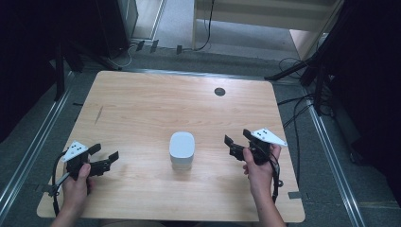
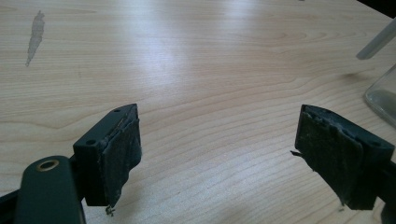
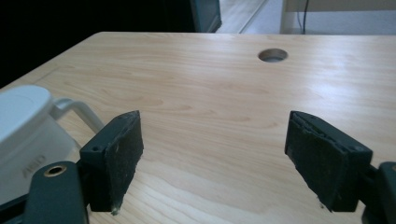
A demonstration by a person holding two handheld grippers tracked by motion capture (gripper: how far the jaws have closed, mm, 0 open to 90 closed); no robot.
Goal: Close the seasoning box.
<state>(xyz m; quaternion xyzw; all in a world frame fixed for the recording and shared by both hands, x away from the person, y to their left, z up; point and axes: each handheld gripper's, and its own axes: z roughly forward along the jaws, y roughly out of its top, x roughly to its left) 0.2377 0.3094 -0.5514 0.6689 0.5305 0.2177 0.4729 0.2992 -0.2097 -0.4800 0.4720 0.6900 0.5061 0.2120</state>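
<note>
A white-lidded clear container [image 1: 182, 149] stands near the middle of the wooden table [image 1: 142, 109]. My left gripper [image 1: 105, 155] rests at the table's front left, held in a hand, open, with nothing between its pads [image 2: 119, 154]. The container's clear edge [image 2: 383, 93] shows at the right of the left gripper view. My right gripper [image 1: 235, 142] hovers to the right of the container, open and empty. In the right gripper view the container's white lid [image 3: 21, 109] and its handle [image 3: 79, 112] lie just left of the jaws, apart from them.
A round cable hole [image 1: 219, 91] sits in the table's far right part, also seen as the cable hole [image 3: 272, 55]. A dark smudge [image 2: 35, 35] marks the wood at left. Metal rails [image 1: 38, 137] and cables [image 1: 295, 109] run along the floor around the table.
</note>
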